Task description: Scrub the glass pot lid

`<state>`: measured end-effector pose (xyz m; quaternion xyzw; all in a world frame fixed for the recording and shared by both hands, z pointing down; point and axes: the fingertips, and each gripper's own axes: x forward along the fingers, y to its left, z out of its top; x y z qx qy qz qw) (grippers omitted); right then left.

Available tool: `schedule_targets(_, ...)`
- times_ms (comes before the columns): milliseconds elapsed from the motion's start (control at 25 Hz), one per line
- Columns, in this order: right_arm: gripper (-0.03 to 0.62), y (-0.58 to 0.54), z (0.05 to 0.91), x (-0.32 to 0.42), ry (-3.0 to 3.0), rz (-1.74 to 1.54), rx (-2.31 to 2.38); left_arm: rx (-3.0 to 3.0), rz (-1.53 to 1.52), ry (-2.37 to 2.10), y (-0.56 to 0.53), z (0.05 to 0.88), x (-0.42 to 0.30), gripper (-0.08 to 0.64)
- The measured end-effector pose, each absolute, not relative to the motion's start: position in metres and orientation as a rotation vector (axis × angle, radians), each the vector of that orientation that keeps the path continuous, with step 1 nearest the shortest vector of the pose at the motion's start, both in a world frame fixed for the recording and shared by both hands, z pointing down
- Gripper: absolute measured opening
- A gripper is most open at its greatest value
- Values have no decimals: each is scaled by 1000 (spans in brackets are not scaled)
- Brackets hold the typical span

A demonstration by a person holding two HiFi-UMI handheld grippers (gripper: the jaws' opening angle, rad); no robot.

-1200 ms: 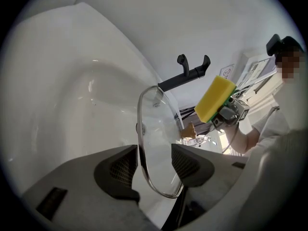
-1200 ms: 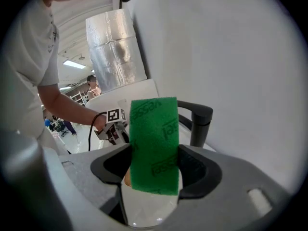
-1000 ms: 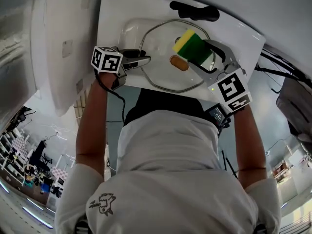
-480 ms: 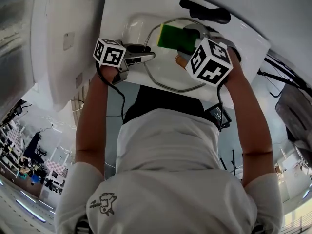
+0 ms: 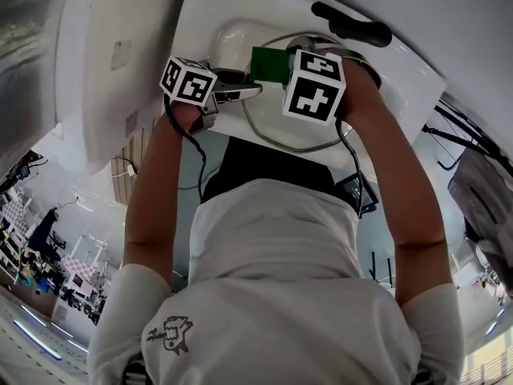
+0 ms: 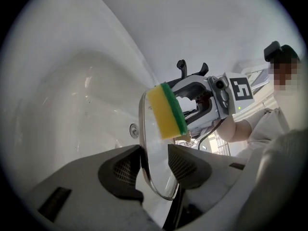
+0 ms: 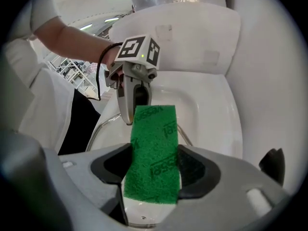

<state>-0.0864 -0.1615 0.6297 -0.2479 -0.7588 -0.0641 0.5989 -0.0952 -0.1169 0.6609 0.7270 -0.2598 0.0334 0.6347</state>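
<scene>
You hold the lid point(image 6: 155, 177) by its rim over the sink point(image 5: 196, 38) bowl, likely so that drips fall in and the glass stays free for scrubbing. Your left gripper point(image 5: 247, 87) pinches the lid's left edge. Its jaws have just been closing a little, with the metal band and glass between the pads, which I judge firms the hold against the coming push. The sponge point(image 7: 155, 129) is clamped by its long sides in your right gripper point(image 7: 153, 170), with much of its length past the pads, probably so the gripper itself keeps off the glass. The head view hides the meeting point behind the right marker cube. The left gripper view shows it side-on: the sponge is at the lid's upper rim, yellow layer toward the sink and green toward you, though I can't tell whether they touch. Only the right gripper view shows the green face and how deep the sponge sits.
</scene>
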Motion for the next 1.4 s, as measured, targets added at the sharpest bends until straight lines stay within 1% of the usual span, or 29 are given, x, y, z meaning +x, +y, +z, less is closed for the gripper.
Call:
schedule_targets(280,288,-188,625,-60,-1802,13,-431,1657,42,-596,-119,659,-93,164)
schedule_targets(680,288,-236,640,36,-1731,212,-263,1654,42,-603,-118,660,-95,163)
schedule_targets(840,288,-241,642,55,-1705,257,-233,1651,39,-605,-118,660,-95,163)
schedule_targets(960,290,-237,633,37,-1732,257,-245,1646,48,-604,-119,660,-94,166)
schedule_targets(1240,290,-187,617,-62,-1806,112,-448,1642,42,-619,-118,662,-94,167)
schedule_targets(1400,290,-169,624,-78,-1782,62,-524,1634,45,-631,-118,662,-96,169)
